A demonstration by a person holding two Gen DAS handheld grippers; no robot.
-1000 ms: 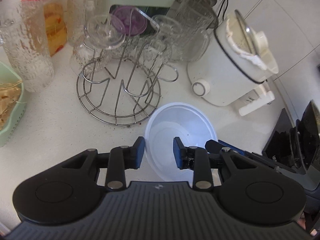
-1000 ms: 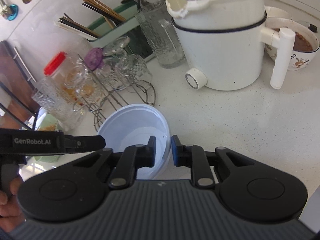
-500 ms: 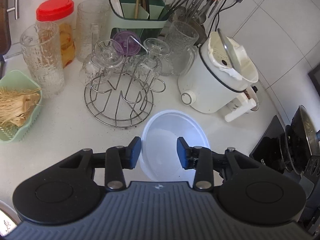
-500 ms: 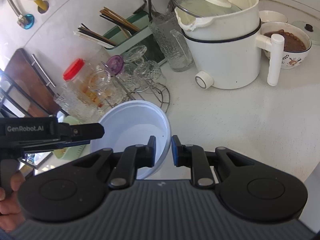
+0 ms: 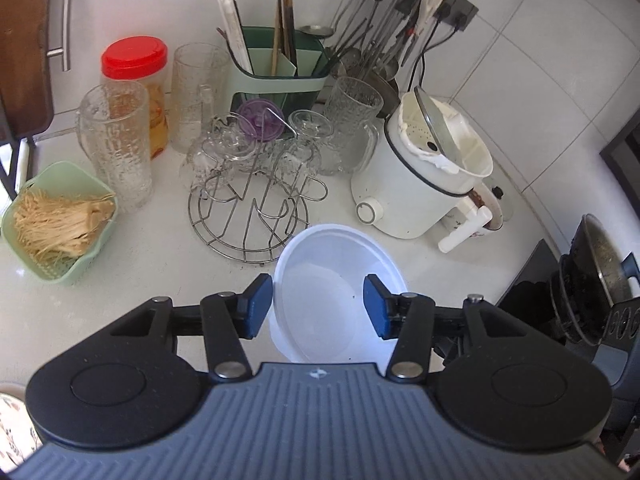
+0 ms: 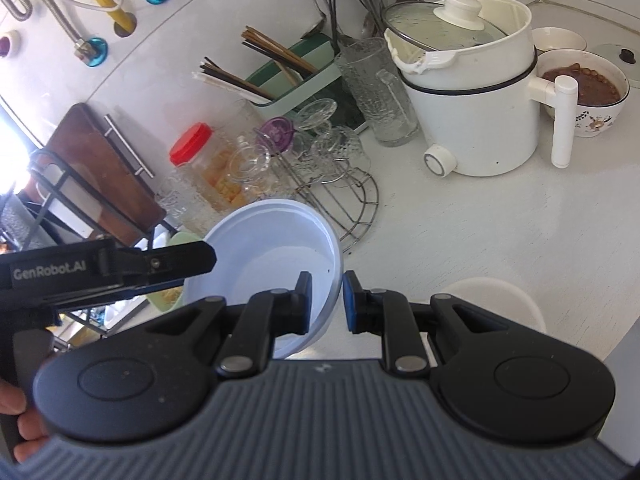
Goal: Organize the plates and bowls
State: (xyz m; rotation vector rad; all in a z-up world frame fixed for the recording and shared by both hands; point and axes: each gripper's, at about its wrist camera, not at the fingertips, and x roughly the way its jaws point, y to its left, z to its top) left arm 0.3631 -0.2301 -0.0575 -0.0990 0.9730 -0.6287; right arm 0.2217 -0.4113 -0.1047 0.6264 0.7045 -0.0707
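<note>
Right wrist view: the right gripper is clenched on the rim of the pale blue round plastic bowl. Left gripper, jaws opening, straddles that bowl's left rim untouched.

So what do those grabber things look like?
Each hand-held gripper, left and right, is black, with two round discs, a ribbed grey-blue front, silver rivets and two black fingers tipped with blue pads. The left one's side reads "GenRobot.AI" in grey letters. No cables or sleeves show.
</note>
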